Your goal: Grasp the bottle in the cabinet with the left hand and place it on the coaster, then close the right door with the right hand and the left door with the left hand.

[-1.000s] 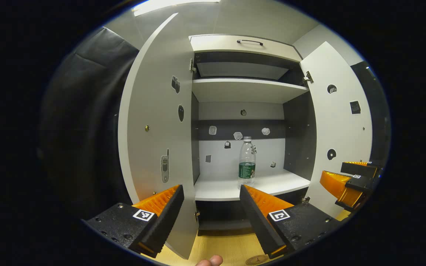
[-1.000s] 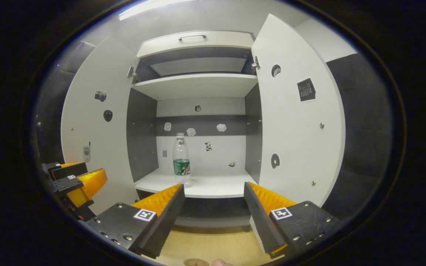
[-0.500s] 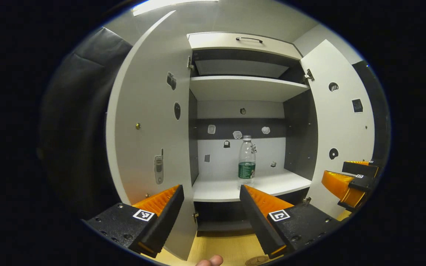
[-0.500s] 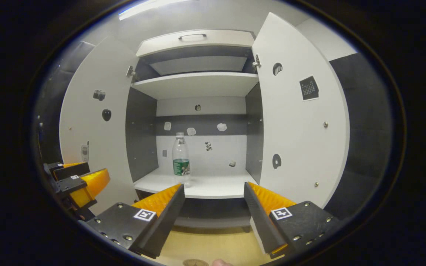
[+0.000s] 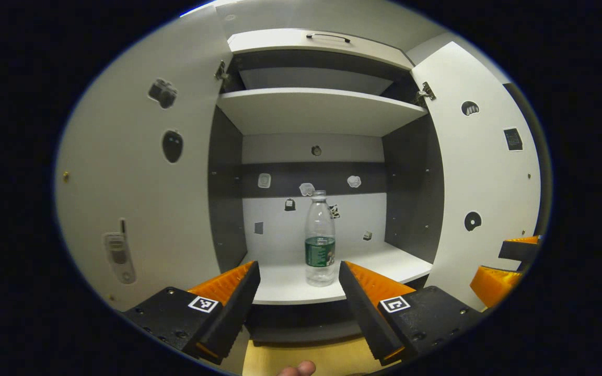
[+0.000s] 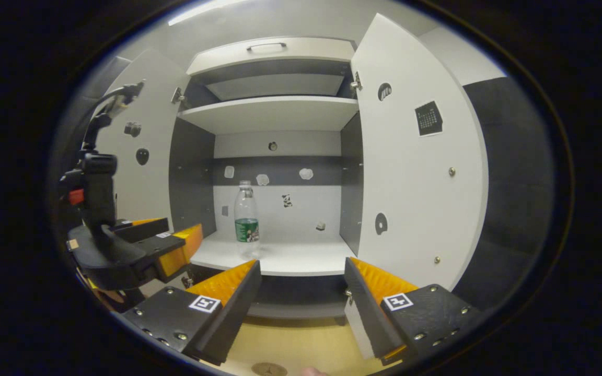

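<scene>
**Both grippers spread and empty in front of the open cabinet**

My left gripper (image 5: 299,287) is spread wide, its two fingers well apart, holding nothing and touching nothing. In the left gripper view the water bottle (image 5: 320,239) stands upright between the lines of my two fingers, farther in, on the cabinet's lower shelf (image 5: 384,261). The bottle is clear with a green label band and its cap is on. It stands apart from my fingertips, toward the left half of the shelf and clear of the cabinet's back wall.

My right gripper (image 6: 302,284) is also spread wide and empty, touching nothing. In the right gripper view the bottle (image 6: 246,219) is to the left of the gap between my fingers and farther in than they are. My left gripper (image 6: 175,250) shows there at the left, just in front of the shelf's left corner, below and left of the bottle, with its handle rising above it.

Both cabinet doors stand open: the left door (image 5: 139,177) swung out on the bottle's left, the right door (image 6: 411,156) on its right. The round coaster (image 6: 269,369) lies on the wooden tabletop (image 6: 301,344) in front of the cabinet, below the shelf, at the bottom edge of the right gripper view. A fingertip (image 5: 297,369) shows at the bottom edge of the left gripper view.
</scene>
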Motion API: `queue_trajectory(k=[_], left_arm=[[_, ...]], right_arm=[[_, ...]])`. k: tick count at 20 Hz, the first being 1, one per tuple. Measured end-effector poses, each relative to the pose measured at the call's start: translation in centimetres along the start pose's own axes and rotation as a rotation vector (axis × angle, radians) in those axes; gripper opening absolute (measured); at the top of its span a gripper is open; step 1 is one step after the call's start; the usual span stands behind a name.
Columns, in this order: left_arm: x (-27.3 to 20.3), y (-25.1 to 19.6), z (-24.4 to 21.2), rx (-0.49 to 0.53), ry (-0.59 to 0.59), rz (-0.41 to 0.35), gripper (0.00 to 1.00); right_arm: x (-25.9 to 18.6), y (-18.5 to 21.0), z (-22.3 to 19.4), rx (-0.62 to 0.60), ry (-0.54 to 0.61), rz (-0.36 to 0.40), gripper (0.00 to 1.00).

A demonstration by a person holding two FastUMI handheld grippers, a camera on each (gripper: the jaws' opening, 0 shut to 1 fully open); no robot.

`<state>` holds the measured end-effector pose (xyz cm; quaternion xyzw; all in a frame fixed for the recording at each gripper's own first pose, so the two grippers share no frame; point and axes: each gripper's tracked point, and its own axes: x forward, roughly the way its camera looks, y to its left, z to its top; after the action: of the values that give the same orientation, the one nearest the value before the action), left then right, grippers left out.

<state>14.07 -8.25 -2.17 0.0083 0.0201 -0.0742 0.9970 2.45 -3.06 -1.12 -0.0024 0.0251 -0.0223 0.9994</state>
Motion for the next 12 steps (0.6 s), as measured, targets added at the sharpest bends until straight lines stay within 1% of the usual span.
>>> queue_trajectory(k=[3,6,12], left_arm=[[3.7,-1.0,-0.7,0.009,0.014,-0.019,0.98],[7.0,-1.6,-1.0,-0.015,0.032,-0.039,0.98],[12.8,-1.9,-1.0,-0.038,0.044,-0.042,0.97]], right_arm=[[0.1,-0.8,-0.2,-0.005,0.013,-0.020,0.98],[0.1,-1.6,-0.4,-0.018,0.020,-0.042,0.98],[0.3,-2.8,-1.1,-0.041,0.058,-0.072,0.98]])
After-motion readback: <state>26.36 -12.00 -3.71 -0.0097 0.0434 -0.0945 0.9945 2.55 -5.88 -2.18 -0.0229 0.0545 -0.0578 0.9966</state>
